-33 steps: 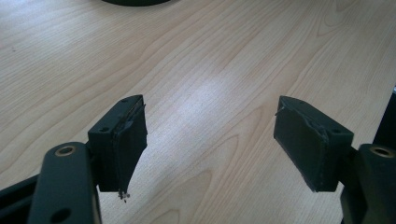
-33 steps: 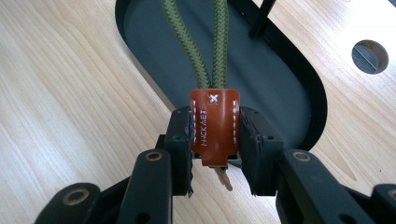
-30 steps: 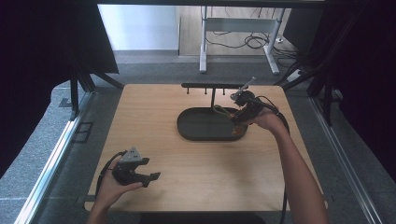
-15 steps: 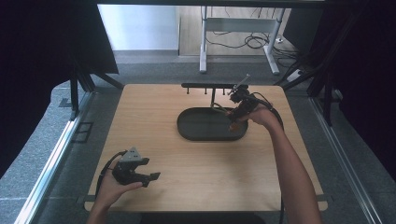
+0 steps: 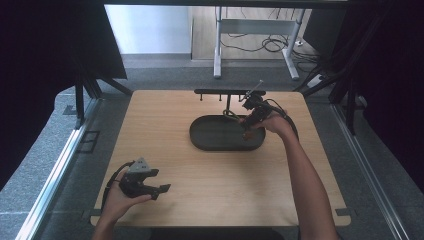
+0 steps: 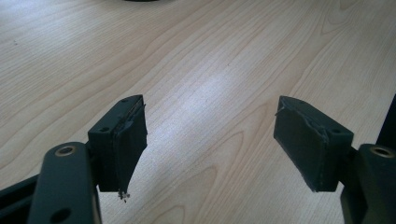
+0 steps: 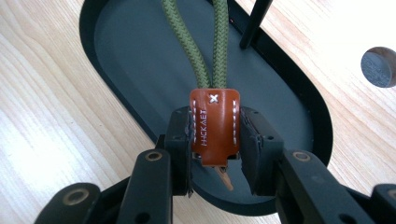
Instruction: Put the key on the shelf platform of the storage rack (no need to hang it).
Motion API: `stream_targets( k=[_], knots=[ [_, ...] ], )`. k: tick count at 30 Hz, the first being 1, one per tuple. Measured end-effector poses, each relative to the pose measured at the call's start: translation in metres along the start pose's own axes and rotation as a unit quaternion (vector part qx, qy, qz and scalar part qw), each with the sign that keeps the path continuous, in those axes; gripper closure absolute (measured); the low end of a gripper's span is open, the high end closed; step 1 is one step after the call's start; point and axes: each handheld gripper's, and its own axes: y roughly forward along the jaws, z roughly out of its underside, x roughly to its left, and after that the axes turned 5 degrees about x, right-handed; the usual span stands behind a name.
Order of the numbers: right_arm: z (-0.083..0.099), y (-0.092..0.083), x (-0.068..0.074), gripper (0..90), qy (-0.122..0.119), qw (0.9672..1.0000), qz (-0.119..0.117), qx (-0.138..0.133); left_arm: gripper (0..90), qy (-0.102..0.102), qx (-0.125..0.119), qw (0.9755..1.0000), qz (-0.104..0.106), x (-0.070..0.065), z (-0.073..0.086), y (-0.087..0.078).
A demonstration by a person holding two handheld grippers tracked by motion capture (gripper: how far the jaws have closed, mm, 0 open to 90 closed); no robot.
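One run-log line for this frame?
right gripper: shut on brown leather tab of green cord, over black oval tray | left gripper: open, over bare table

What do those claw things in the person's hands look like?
Both are black. The left claw has two chunky block-shaped pads on flat arms with brass-coloured rivets, and the pad rubber looks torn at the edges. It carries a grey three-cornered plate on top, and a black cable loops from it. The right claw is built the same way, with a black cable too. The person's forearms are bare, with no sleeves showing.
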Motion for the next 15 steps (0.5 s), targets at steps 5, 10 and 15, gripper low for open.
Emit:
stream_targets(
  k=[5,10,15],
  knots=[
    [0.001,0.008,0.000,66.5,0.001,1.0000,0.002,0.001,26.1,0.002,0.004,1.0000,0.001,0.000,0.000,0.002],
    [0.001,0.017,0.000,66.4,-0.002,1.0000,0.002,0.002,26.0,0.003,0.003,1.0000,0.000,0.000,0.000,0.001],
    [0.002,0.023,0.001,66.2,-0.002,1.0000,0.001,0.003,25.9,0.002,0.004,1.0000,-0.001,0.000,0.000,0.002]
  ],
)
